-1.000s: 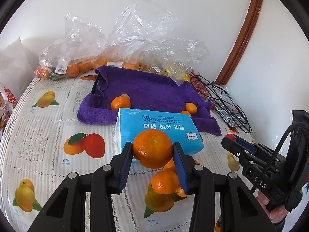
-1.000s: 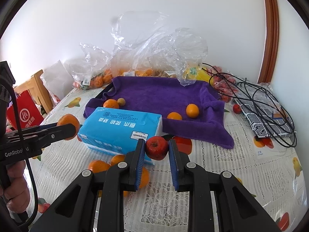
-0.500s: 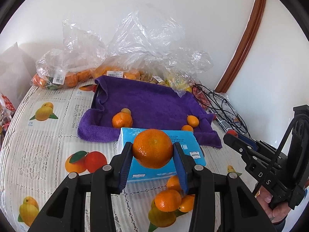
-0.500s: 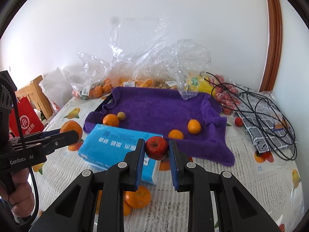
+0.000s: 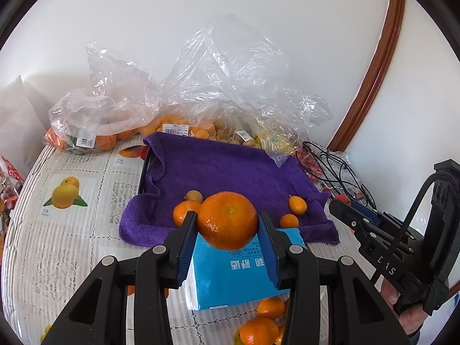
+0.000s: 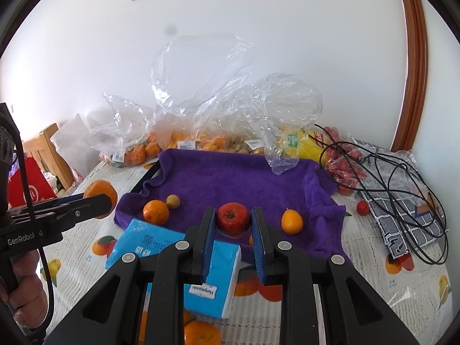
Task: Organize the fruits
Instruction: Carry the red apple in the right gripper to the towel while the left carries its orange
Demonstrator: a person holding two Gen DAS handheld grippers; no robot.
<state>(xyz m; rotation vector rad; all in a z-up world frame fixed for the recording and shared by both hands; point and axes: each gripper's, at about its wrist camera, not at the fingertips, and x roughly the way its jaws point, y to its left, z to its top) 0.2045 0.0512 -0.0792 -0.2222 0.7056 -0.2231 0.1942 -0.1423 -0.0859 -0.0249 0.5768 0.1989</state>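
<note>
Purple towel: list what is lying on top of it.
On the purple towel lie a mandarin, a small yellowish fruit touching it, and a kumquat. A second small orange fruit is mostly hidden in the right wrist view. A plastic bag overlaps the far edge.

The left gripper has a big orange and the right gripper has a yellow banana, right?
Not quite. The left gripper does hold the big orange, but the right gripper holds a red apple, as the right wrist view shows.

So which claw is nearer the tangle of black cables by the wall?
Right. The right claw, shut on the red apple, sits on the black cables' side; the left claw, holding the orange, is farther, toward the opposite edge.
</note>
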